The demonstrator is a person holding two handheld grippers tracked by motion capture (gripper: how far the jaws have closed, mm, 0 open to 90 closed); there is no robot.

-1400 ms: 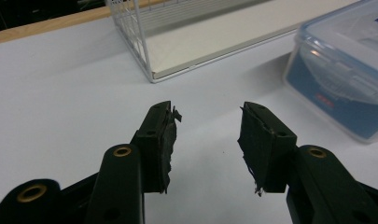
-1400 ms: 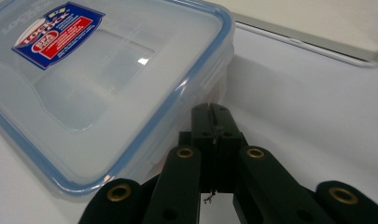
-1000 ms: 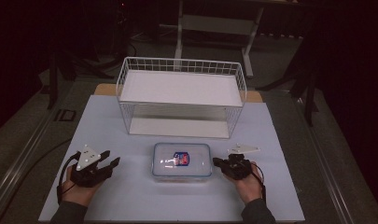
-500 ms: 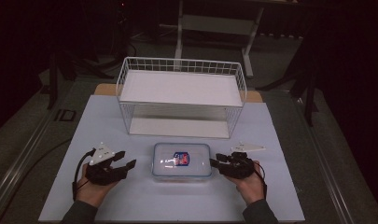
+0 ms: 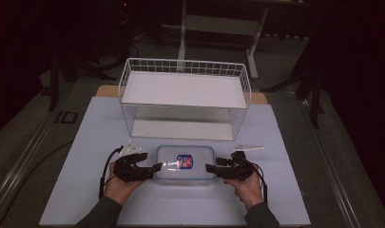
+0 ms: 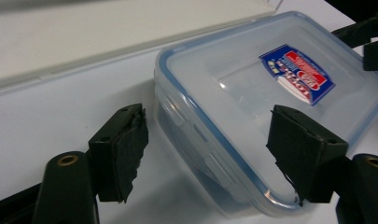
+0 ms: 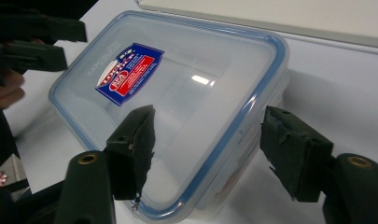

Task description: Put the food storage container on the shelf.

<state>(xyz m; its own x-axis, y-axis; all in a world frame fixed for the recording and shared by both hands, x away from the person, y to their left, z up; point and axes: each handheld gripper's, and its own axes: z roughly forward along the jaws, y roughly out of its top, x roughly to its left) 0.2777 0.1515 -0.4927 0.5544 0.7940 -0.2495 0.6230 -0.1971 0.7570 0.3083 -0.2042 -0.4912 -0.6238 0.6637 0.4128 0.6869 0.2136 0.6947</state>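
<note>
1. Since the earlier frame, left gripper [image 5: 154, 167] has slid in to the container's left end; both grippers' jaws have just been opening.
2. High view: clear lidded container [image 5: 185, 163] lies on the pale surface [image 5: 85, 142], just before the wire rack [image 5: 185, 97]; right gripper [image 5: 210, 168] at its right end.
3. Left gripper view: left gripper [image 6: 207, 149] wide open, straddling a container [image 6: 252, 107] corner, pads clear.
4. Right gripper view: right gripper [image 7: 210, 149] wide open around the container [image 7: 177, 93] edge, nothing gripped.

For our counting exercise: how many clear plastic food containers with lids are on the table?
1. The clear plastic container with a blue-rimmed lid sits on the pale table mat, in front of the white wire two-tier rack, whose shelves look bare; nothing seems hidden.
</note>
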